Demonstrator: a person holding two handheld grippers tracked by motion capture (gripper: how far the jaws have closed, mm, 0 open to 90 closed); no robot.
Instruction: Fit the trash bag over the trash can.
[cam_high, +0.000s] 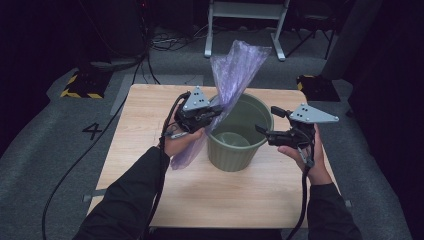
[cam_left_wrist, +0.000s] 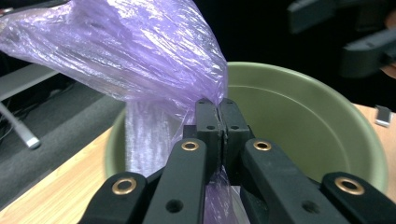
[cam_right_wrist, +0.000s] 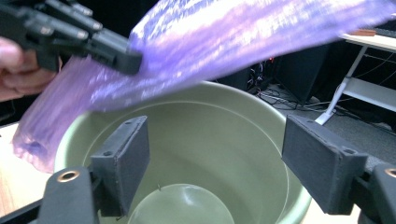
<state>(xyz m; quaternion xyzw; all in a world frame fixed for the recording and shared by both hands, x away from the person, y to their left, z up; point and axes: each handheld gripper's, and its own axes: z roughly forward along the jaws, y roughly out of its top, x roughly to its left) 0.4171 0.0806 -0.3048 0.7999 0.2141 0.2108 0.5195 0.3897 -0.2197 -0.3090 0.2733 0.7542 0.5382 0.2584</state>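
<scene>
Left tool: jaws pressed together on a fold of the purple plastic bag, at the near-left rim of the green bucket.
Left tool, own view: the two black jaws meet at the centre with the film of the bag pinched between them; the bucket lies directly behind.
Bag position: one part rises up and away from the left tool above the bucket; the other part hangs down outside the bucket's left wall toward the table.
Right tool: jaws spread wide, nothing between them; held at the right side of the bucket, level with its rim, apart from the bag.
Right tool, own view: the bucket opening shows between the two pads; the bag crosses above it, and the left tool grips it at upper left.
Bucket: upright near the middle of the table, interior bare.
Hard to make out: the bag is blurred in the right gripper view; its mouth and its lower end cannot be told apart; the bag's hanging part is partly covered by the left hand.
Surface: light wooden table, square top.
Room: dark, grey carpet floor, black cables, a white metal frame behind the table, and a "4" marked on the floor.
</scene>
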